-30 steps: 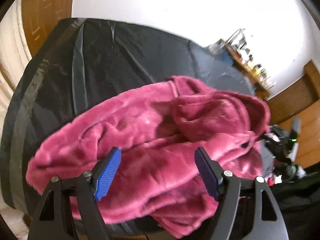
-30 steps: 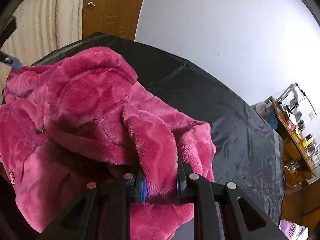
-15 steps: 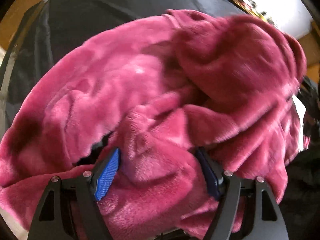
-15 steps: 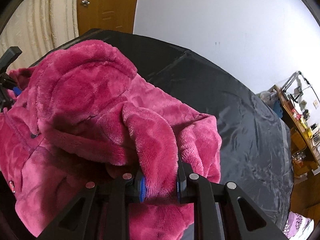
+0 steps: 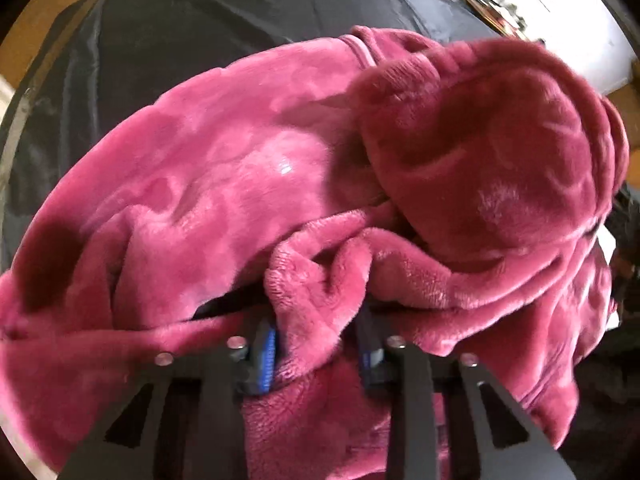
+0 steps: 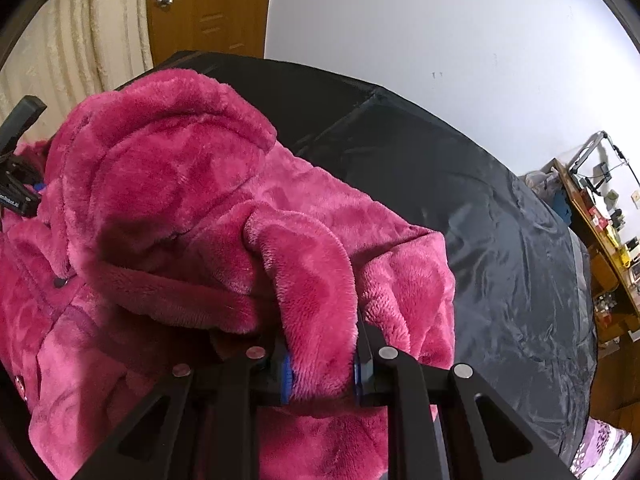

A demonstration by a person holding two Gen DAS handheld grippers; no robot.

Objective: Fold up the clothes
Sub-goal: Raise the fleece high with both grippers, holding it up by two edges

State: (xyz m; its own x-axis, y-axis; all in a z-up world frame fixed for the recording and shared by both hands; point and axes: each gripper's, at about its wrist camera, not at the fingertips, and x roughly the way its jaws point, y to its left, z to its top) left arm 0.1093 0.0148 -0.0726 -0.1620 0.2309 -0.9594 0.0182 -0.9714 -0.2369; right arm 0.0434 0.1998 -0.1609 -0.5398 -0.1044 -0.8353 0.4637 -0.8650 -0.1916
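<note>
A magenta fleece hooded jacket (image 5: 248, 168) lies bunched on a black sheet-covered surface (image 5: 200, 16). My left gripper (image 5: 316, 354) is shut on a fold of the jacket near its lower edge. My right gripper (image 6: 320, 372) is shut on another thick fold of the same jacket (image 6: 172, 184), with the hood heaped up to the left. The left gripper (image 6: 18, 188) also shows at the far left edge of the right wrist view, half hidden behind the fleece.
The black sheet (image 6: 500, 240) stretches away to the right. A wooden door (image 6: 208, 8) and cream curtain (image 6: 72, 64) stand behind. A cluttered wooden shelf (image 6: 600, 216) is at the far right, by a white wall.
My left gripper moved forward into the jacket and closed from wide open onto a fold. My right gripper has stayed shut on its fold and shifted slightly.
</note>
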